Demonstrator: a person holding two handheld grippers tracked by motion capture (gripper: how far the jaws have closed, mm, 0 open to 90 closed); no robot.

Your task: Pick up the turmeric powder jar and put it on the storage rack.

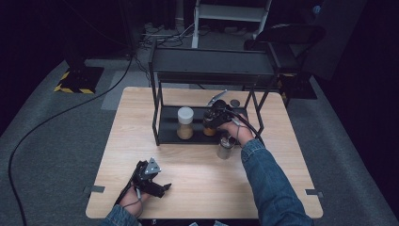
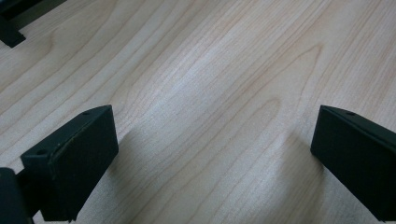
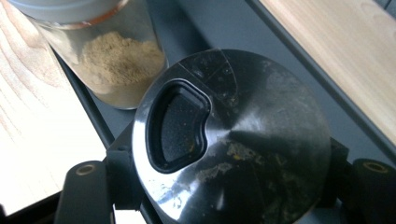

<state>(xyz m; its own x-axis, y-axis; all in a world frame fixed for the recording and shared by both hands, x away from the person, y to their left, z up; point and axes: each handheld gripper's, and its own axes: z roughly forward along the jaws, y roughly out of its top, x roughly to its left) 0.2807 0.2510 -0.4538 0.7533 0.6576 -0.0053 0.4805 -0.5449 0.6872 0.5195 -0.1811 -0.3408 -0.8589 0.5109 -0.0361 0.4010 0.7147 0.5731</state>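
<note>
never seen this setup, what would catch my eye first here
Likely the black two-tier rack at the far side of the wooden table, with a white-lidded spice jar on its lower shelf. Beside that jar, the right gripper is clamped on a black-lidded jar. The left gripper rests open near the front edge.

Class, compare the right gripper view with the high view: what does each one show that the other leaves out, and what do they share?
Right gripper view alone: the jar's black lid close up, with its kidney-shaped recess and smeared powder residue, clamped between the jaws.

High view alone: the whole table, the left gripper resting near its front edge, a metal-topped jar standing in front of the black rack, and the person's denim sleeve.

Shared: the right gripper at the rack's lower shelf, beside the white-lidded jar of tan powder.
</note>
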